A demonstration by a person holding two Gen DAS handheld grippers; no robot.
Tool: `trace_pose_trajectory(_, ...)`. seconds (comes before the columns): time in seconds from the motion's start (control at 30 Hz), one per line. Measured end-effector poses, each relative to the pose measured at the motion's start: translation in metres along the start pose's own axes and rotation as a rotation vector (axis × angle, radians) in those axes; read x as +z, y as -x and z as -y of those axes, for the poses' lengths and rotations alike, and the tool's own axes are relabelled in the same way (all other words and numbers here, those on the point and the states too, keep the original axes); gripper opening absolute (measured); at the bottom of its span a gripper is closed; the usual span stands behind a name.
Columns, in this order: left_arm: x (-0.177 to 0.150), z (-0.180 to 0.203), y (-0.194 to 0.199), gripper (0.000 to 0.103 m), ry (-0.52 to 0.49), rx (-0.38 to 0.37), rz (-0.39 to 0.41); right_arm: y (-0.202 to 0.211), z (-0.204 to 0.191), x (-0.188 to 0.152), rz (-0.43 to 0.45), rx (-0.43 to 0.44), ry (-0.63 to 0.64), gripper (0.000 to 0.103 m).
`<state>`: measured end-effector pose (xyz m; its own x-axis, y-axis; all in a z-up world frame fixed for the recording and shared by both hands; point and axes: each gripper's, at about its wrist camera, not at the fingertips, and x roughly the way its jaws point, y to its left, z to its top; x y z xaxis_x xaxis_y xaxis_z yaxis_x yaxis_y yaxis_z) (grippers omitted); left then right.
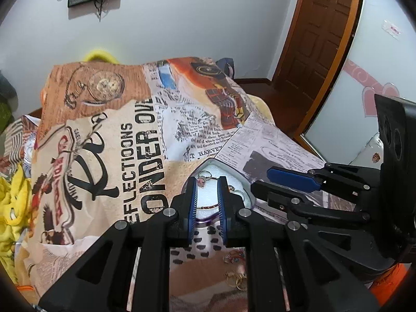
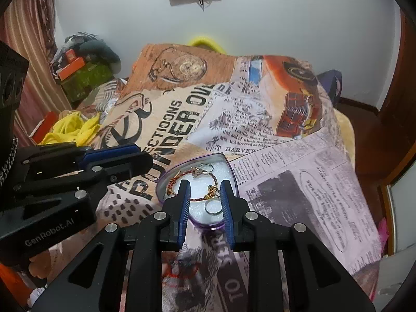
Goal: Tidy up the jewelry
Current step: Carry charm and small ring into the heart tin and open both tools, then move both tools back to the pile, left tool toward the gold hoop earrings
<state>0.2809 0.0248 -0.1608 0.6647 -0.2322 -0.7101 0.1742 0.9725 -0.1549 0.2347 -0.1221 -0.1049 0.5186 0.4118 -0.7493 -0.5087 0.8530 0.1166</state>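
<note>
Black linkage arms with blue-padded fingers fill the lower frame of each view. Left gripper (image 1: 208,202): jaws parted, nothing between them, poised over the box's near edge. Right gripper (image 2: 205,205): jaws likewise spread and empty, hovering over the box.

Printed blanket (image 2: 299,182): newspaper and vintage-car pattern, covering the whole surface.

Heart-shaped box (image 2: 162,182): purple rim, white lining, resting on the blanket.

Red cord bracelet (image 2: 179,175): inside the box, gold clasp (image 2: 212,192) attached.

Silver ring (image 2: 213,208): inside the box, near its tip.

Loose gold rings (image 1: 235,278): on the blanket, outside the box, beneath the left gripper.
</note>
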Motion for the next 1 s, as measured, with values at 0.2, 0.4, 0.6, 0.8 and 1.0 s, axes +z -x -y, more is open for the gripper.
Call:
trace_pose_trajectory(0.2, -0.004, 0.009, 0.026, 0.014, -0.018, 0.016, 0.022, 0.027, -0.007, -0.004, 0.047, -0.019, 0.004, 0.039)
trace_pose_trajectory(0.4, -0.015, 0.016, 0.045, 0.015, -0.022, 0.023, 0.025, 0.049, -0.012, -0.012, 0.08, -0.037, 0.008, 0.04)
trace_pose_trajectory(0.6, -0.029, 0.022, 0.054, 0.027, -0.028, 0.026, 0.013, 0.059, -0.014, -0.026, 0.076, -0.05, 0.015, 0.04)
trace_pose_trajectory(0.8, -0.048, 0.025, 0.048, 0.028, -0.033, 0.026, -0.038, 0.058, -0.012, -0.044, 0.04, -0.061, 0.012, 0.04)
trace_pose_trajectory(1.0, -0.071, 0.025, 0.029, 0.028, -0.023, 0.012, -0.12, 0.051, -0.006, -0.061, -0.005, -0.066, -0.001, 0.04)
